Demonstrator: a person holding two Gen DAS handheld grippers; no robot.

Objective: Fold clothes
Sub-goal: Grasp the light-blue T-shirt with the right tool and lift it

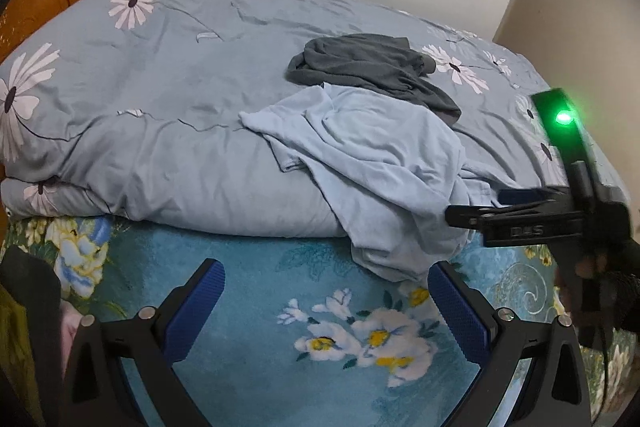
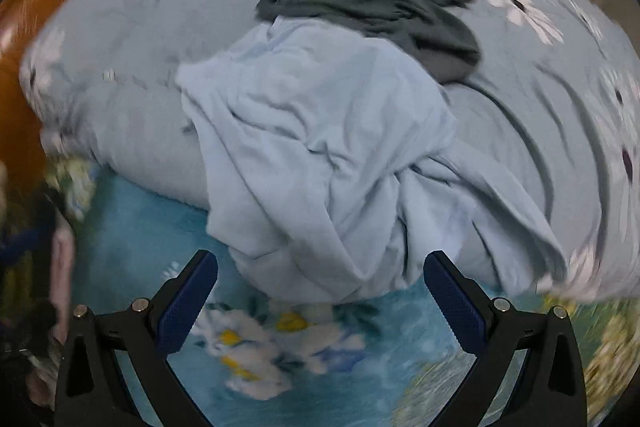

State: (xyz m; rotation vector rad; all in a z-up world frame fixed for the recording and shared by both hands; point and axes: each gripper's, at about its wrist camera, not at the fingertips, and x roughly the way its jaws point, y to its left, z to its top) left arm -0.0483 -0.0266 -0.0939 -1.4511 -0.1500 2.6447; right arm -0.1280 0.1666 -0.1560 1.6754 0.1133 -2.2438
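Light blue garment (image 2: 320, 155), crumpled, draped over the near edge of the folded daisy-print quilt (image 1: 168, 99), its lower hem spilling onto the floral blanket (image 1: 280, 307). Behind it on the quilt, touching its far edge, lies a dark grey garment (image 1: 368, 67), also unfolded. My right gripper (image 2: 320, 291) is spread wide, holding nothing, its jaws framing the blue hem; this view is motion-blurred. My left gripper (image 1: 324, 291) is likewise released, near the same hem. To begin well, I judge each gripper should pinch a single layer at separate corners, then lift clear of the quilt.
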